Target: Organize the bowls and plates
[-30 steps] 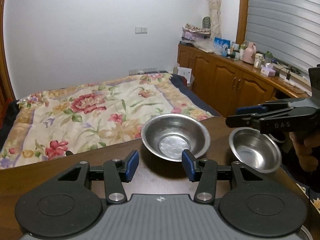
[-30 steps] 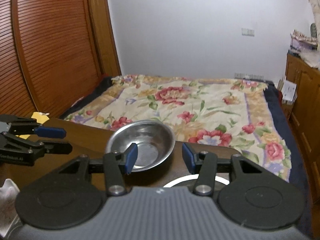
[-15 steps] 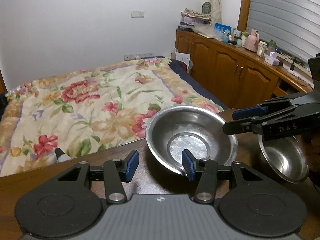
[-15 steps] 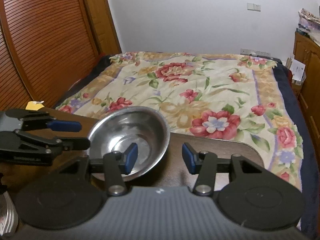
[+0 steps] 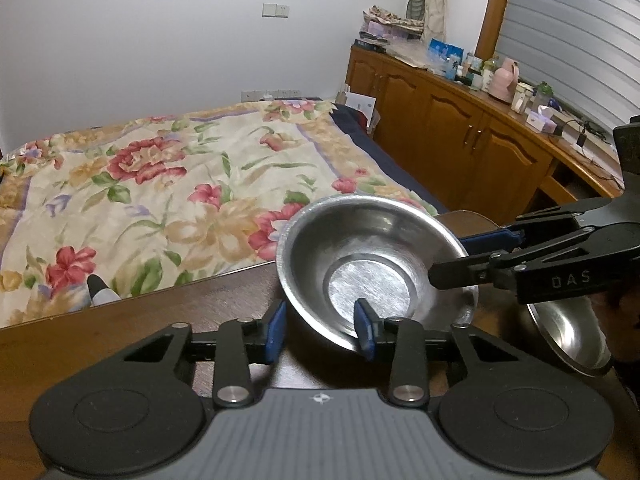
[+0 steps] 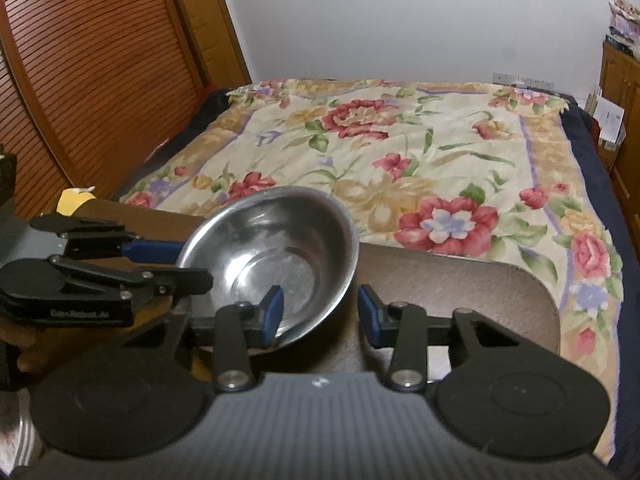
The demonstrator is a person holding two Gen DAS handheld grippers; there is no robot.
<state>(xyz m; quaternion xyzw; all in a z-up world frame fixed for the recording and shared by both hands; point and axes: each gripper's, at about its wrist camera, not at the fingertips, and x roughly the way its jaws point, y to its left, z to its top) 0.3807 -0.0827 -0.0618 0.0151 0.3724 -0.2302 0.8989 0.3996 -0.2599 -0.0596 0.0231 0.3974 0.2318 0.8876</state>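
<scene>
A white wall (image 5: 160, 40) stands behind a bed (image 5: 160, 184) under a cream quilt with red flowers; a light switch (image 5: 275, 10) sits high on the wall and a row of sockets (image 5: 270, 94) low, just above the quilt; along the right runs a wooden cabinet (image 5: 452, 128), its top crowded with bottles and boxes; above it a grey slatted shutter (image 5: 572, 28) in a wooden frame, a pale curtain (image 5: 438, 0) at its corner; on the other side, brown louvred doors (image 6: 92, 76); nearest, a dark wooden table (image 5: 140, 320); the light is even and indoor.

Large steel bowl (image 5: 376, 264) tilted on table; smaller bowl (image 5: 572, 332) beside it
</scene>
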